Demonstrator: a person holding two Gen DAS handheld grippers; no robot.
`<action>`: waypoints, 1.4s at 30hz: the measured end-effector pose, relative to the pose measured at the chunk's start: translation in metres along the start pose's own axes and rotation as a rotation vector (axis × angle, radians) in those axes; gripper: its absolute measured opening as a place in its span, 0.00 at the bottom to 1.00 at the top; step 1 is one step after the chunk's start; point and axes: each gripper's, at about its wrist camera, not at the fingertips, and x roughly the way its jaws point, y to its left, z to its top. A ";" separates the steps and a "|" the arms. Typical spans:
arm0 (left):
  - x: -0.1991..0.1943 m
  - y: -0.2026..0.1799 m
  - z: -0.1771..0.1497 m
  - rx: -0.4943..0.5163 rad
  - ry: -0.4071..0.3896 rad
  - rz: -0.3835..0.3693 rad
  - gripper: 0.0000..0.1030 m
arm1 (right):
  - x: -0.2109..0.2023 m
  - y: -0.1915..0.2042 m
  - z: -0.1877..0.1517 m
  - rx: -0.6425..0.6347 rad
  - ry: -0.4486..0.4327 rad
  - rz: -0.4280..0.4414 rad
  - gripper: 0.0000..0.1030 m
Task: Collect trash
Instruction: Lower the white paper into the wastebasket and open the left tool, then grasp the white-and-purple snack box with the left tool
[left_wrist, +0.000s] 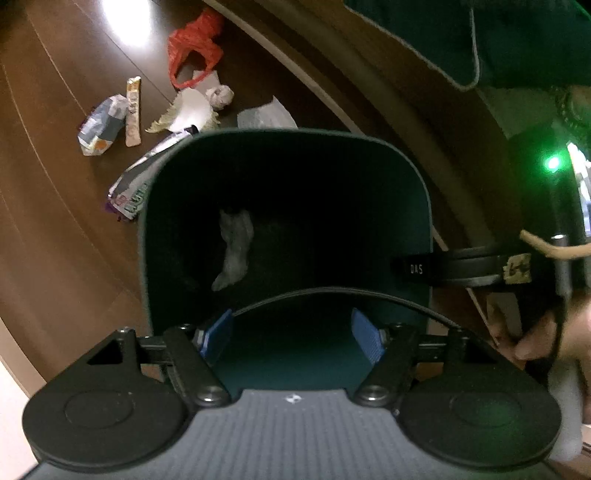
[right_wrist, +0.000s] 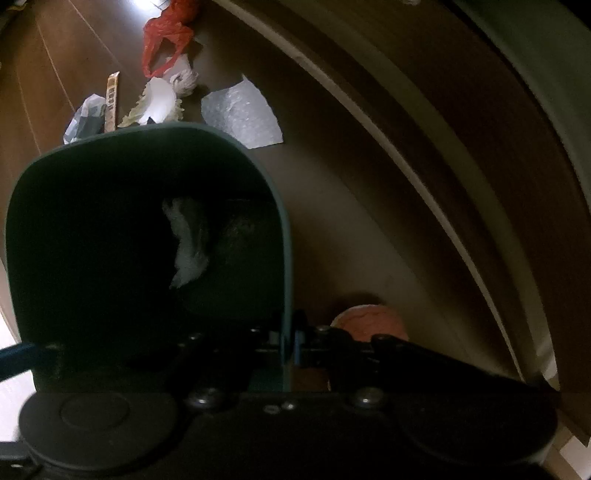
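Crumpled paper (left_wrist: 234, 251) lay inside the dark bin (left_wrist: 417, 173); left tongs (left_wrist: 291, 338) hung released above it, right tongs (right_wrist: 290, 343) clenched on its rim

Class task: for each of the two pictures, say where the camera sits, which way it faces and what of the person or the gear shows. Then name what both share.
Left wrist: on the left gripper, facing down into the dark bin; its blue pads stand apart and empty, a hand at right.
Right wrist: on the right gripper, facing down, shut on the bin wall.
Shared: the bin, the white wad inside it, the red bag on the floor.
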 end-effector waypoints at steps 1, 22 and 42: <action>-0.005 0.001 0.000 -0.003 -0.005 0.004 0.70 | -0.001 -0.001 0.001 -0.005 -0.001 -0.001 0.04; -0.055 0.098 0.044 0.036 -0.099 0.217 0.71 | -0.029 -0.050 0.027 0.113 -0.016 0.012 0.08; 0.184 0.231 0.116 0.342 0.014 0.092 0.71 | -0.018 -0.039 0.019 0.139 -0.002 -0.037 0.06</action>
